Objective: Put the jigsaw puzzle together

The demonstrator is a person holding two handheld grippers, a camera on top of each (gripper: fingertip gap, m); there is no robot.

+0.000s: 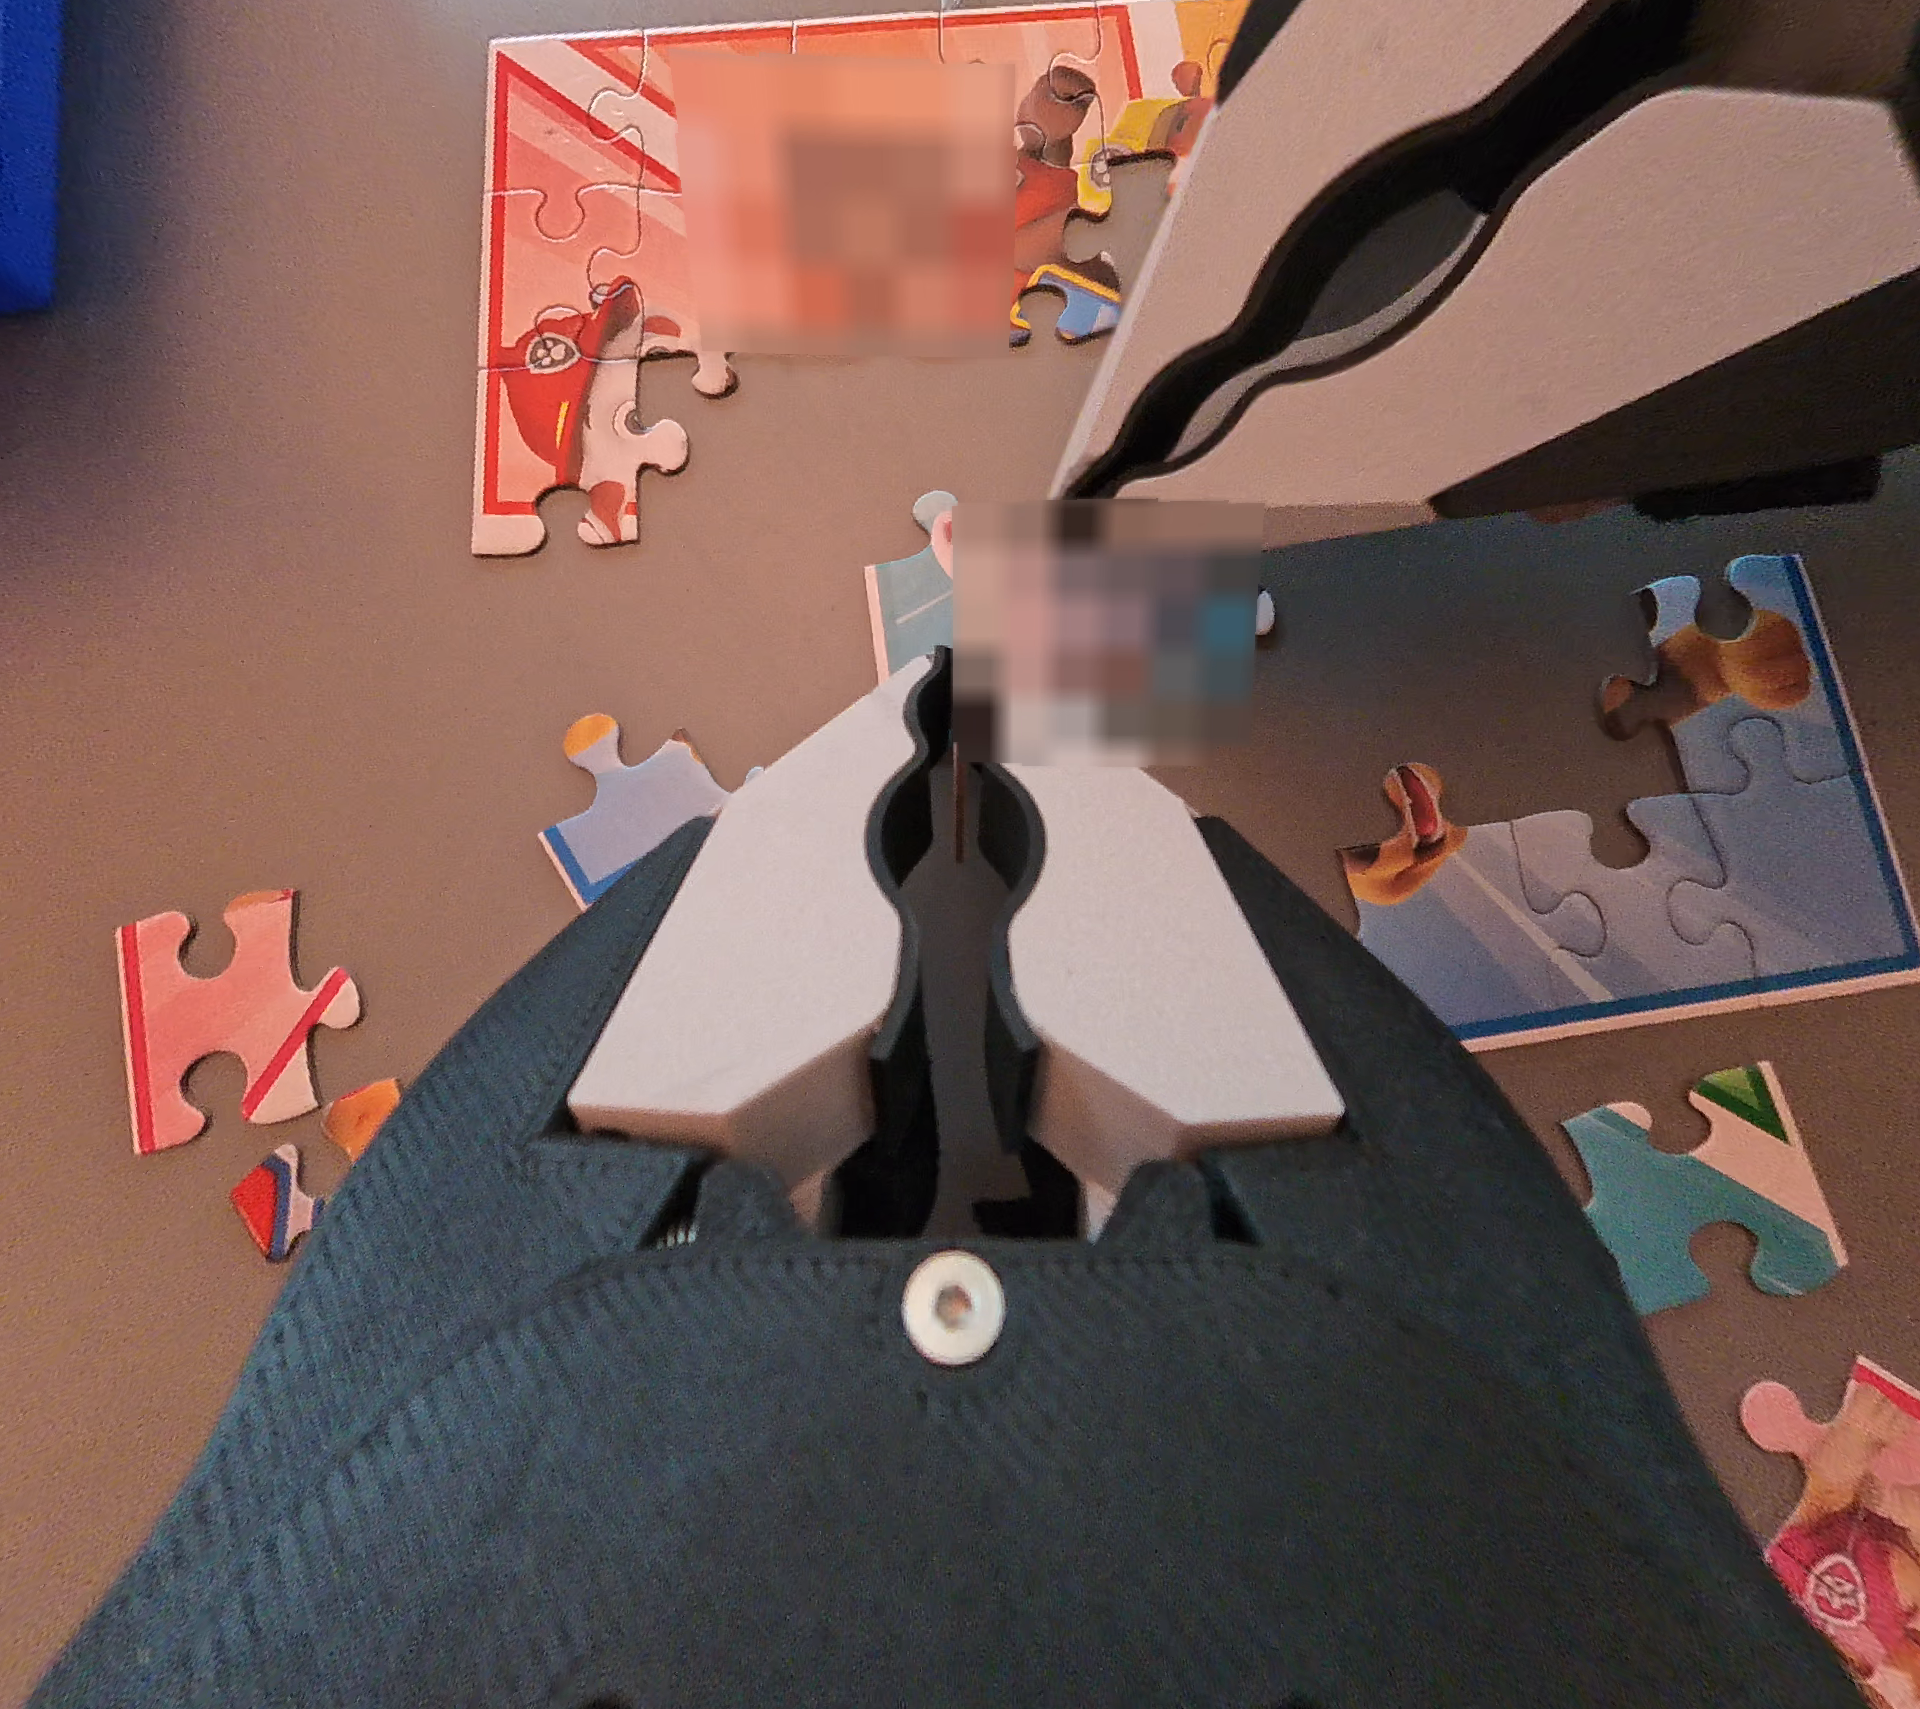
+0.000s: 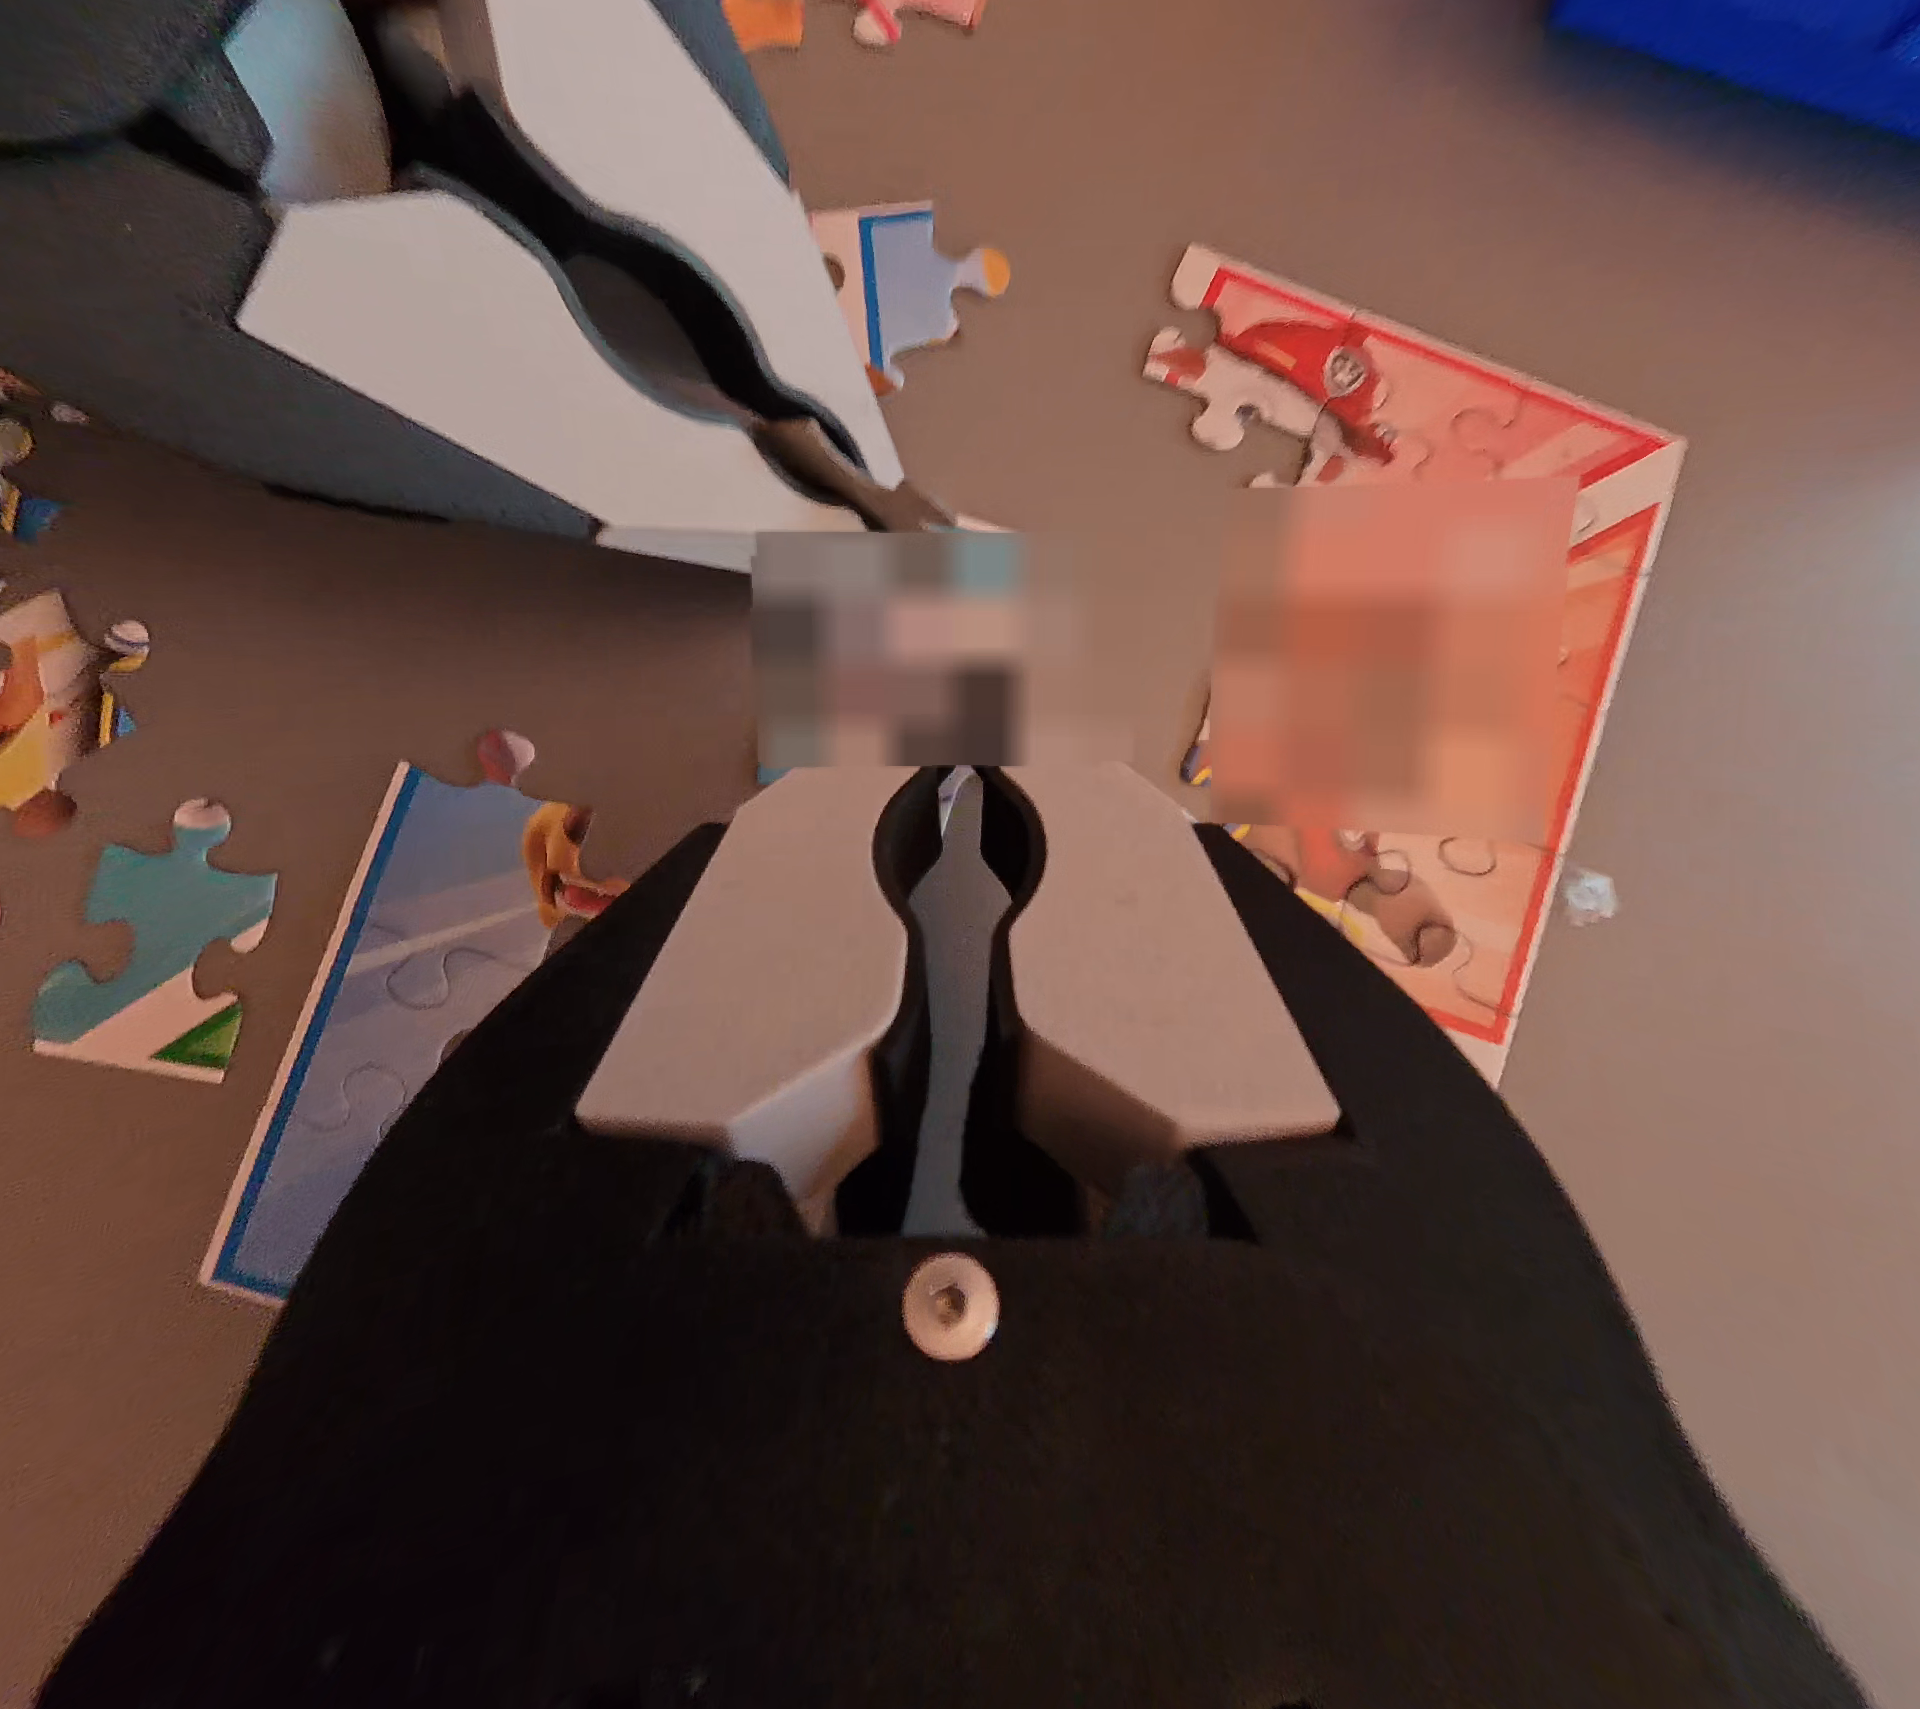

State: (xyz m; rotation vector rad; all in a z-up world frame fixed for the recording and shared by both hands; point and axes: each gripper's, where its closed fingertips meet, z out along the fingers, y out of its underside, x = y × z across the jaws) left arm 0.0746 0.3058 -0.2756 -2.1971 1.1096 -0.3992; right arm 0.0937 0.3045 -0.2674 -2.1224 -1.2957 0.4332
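Cardboard piece (image 1: 909,594) pinched at opposite edges by both nearly closed grippers (image 1: 951,703) (image 2: 961,781), seemingly to steady it for fitting.

Each camera sits just behind its own gripper's fingers and looks steeply down, close over a brown tabletop (image 1: 260,672). The left wrist view faces the red-bordered puzzle section (image 1: 561,205) ahead, with the blue-bordered section (image 1: 1714,911) to its right. The right wrist view looks from roughly the opposite side: the red-bordered section (image 2: 1600,516) lies to its right, the blue-bordered one (image 2: 343,1015) to its left. Both views share these sections and the blurred patch at the centre.
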